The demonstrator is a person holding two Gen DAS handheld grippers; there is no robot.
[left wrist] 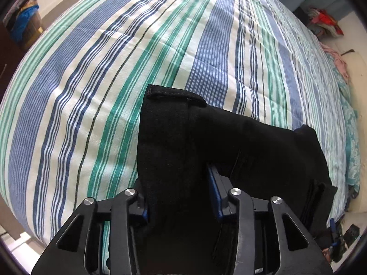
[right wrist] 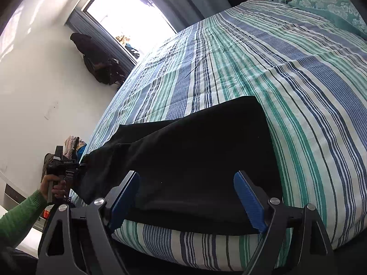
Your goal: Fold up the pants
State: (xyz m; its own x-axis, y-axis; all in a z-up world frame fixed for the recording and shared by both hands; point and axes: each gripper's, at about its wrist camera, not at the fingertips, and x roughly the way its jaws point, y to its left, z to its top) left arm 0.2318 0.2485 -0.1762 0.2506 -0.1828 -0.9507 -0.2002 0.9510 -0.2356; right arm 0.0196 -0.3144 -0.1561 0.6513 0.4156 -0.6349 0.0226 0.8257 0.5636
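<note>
Left wrist view: black pants (left wrist: 229, 142) lie on the striped bedspread (left wrist: 91, 91) at its near edge, one hemmed leg end (left wrist: 174, 95) folded toward the middle of the bed. The left hand-held gripper (left wrist: 181, 197) points steeply down, its jaws clamped on a thick bunch of the pants fabric that fills the gap between the blue pads (left wrist: 214, 190). Past the far side of the bedspread sit a pile of coloured clothes (left wrist: 323, 21) and a turquoise patterned cloth (left wrist: 351, 123).

Right wrist view: the pants (right wrist: 195, 155) stretch across the near edge of the same bedspread (right wrist: 275, 68), from the left hand-held gripper (right wrist: 79, 166) at the left to a squared corner near the middle of the bed. A hand (right wrist: 55, 188) in a green sleeve (right wrist: 20, 215) grips the handle of that tool. The right hand-held gripper (right wrist: 187, 197) hangs just above the pants with its jaws set wide apart, the blue pads (right wrist: 248, 200) not pressing the fabric. A bright window (right wrist: 128, 11) stands beyond the far left of the bed.
</note>
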